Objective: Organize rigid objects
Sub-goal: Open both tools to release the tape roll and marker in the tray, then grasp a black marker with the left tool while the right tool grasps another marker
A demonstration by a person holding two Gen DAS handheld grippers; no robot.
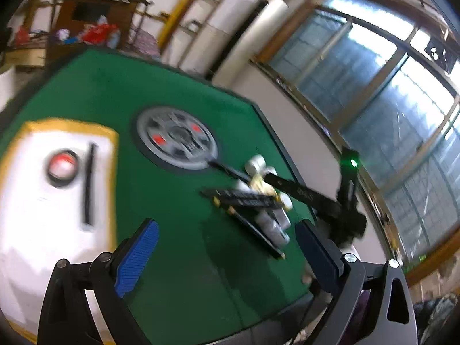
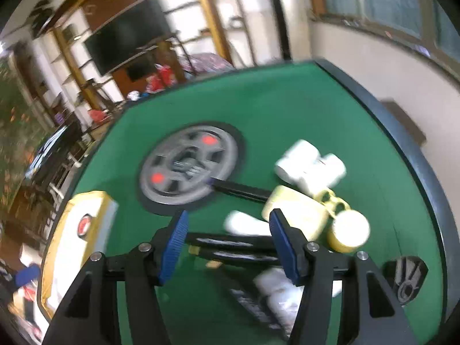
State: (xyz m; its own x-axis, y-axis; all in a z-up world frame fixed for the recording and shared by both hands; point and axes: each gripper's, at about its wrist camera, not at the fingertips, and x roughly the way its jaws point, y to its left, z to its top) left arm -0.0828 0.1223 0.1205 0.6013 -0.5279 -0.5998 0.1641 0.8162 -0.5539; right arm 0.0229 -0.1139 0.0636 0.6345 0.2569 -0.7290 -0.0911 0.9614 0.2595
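Note:
A pile of rigid items lies on the green table (image 1: 178, 230): black flat sticks (image 1: 244, 199), white cylinders (image 1: 273, 224) and pale yellow pieces (image 1: 260, 185). My left gripper (image 1: 227, 256) is open and empty, held above the table short of the pile. In the right wrist view the pile shows black sticks (image 2: 230, 243), white cylinders (image 2: 310, 166) and yellow cups (image 2: 348, 231). My right gripper (image 2: 228, 244) is open and empty, its blue pads (image 2: 175, 244) on either side of the black sticks, above them. The right gripper also shows in the left wrist view (image 1: 349, 210).
A white tray with a yellow rim (image 1: 57, 215) on the left holds a black-ringed red disc (image 1: 61, 166) and a black stick (image 1: 89, 184). A grey round panel (image 1: 176, 138) sits in the table's middle. The table's dark edge (image 2: 402, 143) runs along the right.

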